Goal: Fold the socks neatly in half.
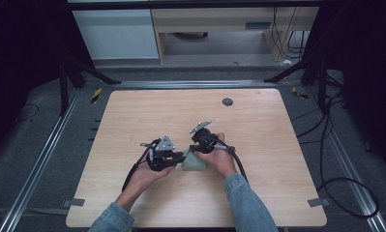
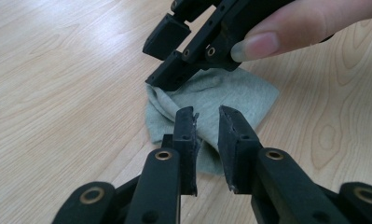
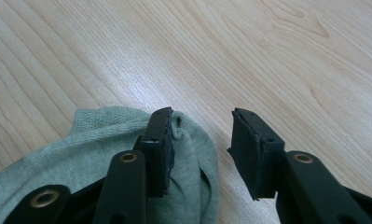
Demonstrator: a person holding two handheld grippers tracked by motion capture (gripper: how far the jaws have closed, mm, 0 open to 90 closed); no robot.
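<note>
A small grey-green cloth (image 1: pixel 196 163) lies folded on the wooden table (image 1: pixel 258 125), near its middle front. My left gripper (image 1: pixel 182 157) comes at it from the left, low over the wood. In the left gripper view its jaws (image 2: pixel 207 114) stand open by a narrow gap at the near edge of the cloth (image 2: pixel 239 93), with nothing clamped between them. My right gripper (image 1: pixel 194 148) points down at the cloth's far left corner. Its jaws (image 3: pixel 202 116) are open wide; the left one touches a bunched fold of the cloth (image 3: pixel 104 135), and bare wood shows in the gap.
A dark round grommet (image 1: pixel 228 101) sits in the table near the far edge. Black cables (image 1: pixel 326 159) trail over the floor on the right. Grey tape tabs (image 1: pixel 318 202) mark the front corners. In the left gripper view a fingertip (image 2: pixel 260 44) rests on the right gripper.
</note>
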